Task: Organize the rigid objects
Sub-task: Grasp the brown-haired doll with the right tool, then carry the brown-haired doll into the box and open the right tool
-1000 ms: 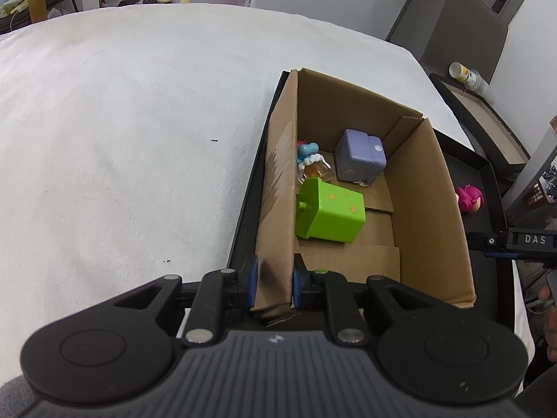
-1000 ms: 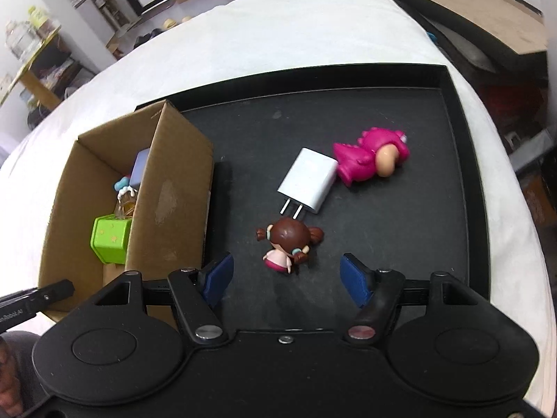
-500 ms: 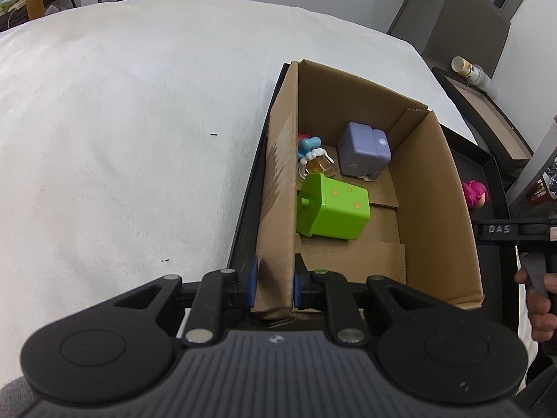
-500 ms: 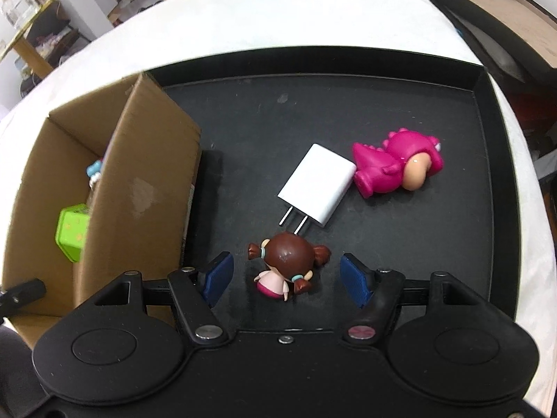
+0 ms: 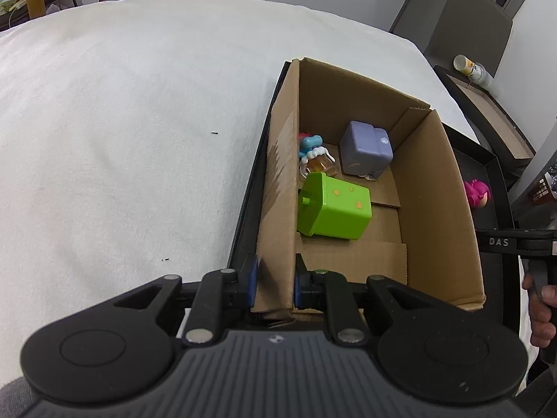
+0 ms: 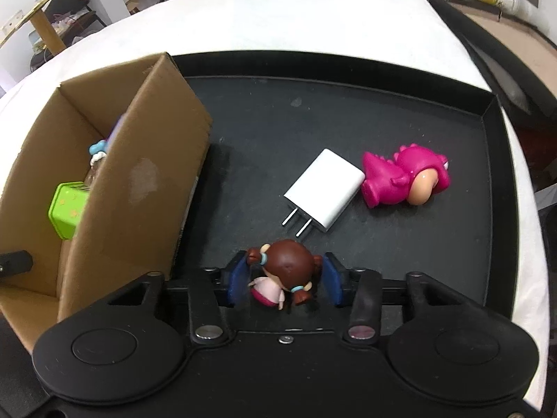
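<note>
Since a second ago the right gripper [image 6: 283, 280] has dropped toward the tray [image 6: 365, 111] and narrowed its jaws, so the doll [image 6: 283, 273] that lay ahead of it now sits between the blue pads [image 6: 239, 278]. The pads stand just beside the doll's pigtails on each side; whether they press yet I cannot tell, so the grip reads as closing, not proven. The left gripper [image 5: 274, 284] has not shifted: it is clamped on the near wall of the box [image 5: 428, 181], steadying it. Taking the box as landmark, the doll lies on the tray just right of the box's near corner, its pigtail-to-pigtail axis running across the jaws, which suits a pinch on the head. The charger [image 6: 323, 190] lies just beyond the doll, prongs toward it, and the pink dinosaur [image 6: 403, 179] touches the charger's far right end, well right of the box. Inside the box lie a green cube [image 5: 334, 209], a purple cube [image 5: 365, 153] and a small figure [image 5: 313, 155] by the left wall. The coming move probably turns on this: the box opening lies to the left of the held doll, so the right hand, the nearer one, must lift it over the right wall.
</note>
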Available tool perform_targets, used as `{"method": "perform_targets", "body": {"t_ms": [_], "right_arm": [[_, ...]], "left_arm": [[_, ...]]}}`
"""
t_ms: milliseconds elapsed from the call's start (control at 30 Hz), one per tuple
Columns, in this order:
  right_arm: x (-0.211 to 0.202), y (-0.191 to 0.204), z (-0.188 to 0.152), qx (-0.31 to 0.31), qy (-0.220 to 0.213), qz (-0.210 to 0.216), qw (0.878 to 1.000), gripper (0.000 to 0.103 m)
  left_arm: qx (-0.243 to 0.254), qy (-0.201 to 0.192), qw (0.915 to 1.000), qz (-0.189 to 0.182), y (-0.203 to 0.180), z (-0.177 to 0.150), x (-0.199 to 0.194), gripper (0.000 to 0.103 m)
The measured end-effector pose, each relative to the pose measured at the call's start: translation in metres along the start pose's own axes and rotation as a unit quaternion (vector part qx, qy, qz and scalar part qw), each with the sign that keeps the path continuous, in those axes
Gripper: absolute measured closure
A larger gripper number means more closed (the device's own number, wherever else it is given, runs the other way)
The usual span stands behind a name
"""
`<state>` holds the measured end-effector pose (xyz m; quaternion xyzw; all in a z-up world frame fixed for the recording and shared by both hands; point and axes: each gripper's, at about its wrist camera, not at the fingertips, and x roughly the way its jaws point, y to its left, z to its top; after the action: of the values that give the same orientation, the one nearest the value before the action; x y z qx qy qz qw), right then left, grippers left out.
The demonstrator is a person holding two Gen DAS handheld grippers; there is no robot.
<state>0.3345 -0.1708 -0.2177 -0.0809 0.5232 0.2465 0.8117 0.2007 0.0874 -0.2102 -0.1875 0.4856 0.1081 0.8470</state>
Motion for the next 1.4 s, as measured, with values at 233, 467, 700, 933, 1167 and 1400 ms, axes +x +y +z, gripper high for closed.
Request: {"method": "perform_targets", "body": {"t_ms": [233,467,700,933,1167,1400], "right_arm": [[-0.013,-0.002,-0.009,0.015,0.013,-0.014,1.0,0.064],[-0.037,0.003,-0.004,0.014,0.001,-0.018,1.0,0.064],[-0.055,0.012,0.002,0.011,-0.009,-0.021,1.0,0.064],[-0.071,0.027,0.015,-0.003,-0.028,-0.016,0.999,0.064],[-0.084,0.047,0.032,-0.018,-0.047,-0.009,0.999,0.064],[-0.087,0.071,0.046,-0.038,-0.057,-0.003,0.998,0.064]], "left_arm": [[0.005,0.0,1.0,-0.001,0.0,0.0,0.0,0.086],[0.007,-0.001,1.0,-0.006,0.001,0.0,-0.002,0.086],[0.006,-0.001,0.9999,-0.008,0.002,0.0,-0.002,0.085],[0.006,-0.004,0.9999,-0.009,0.002,-0.001,-0.004,0.085],[-0.002,-0.005,0.9999,-0.013,0.005,0.0,-0.006,0.085],[-0.006,-0.006,0.9997,-0.021,0.008,0.0,-0.007,0.085]]}}
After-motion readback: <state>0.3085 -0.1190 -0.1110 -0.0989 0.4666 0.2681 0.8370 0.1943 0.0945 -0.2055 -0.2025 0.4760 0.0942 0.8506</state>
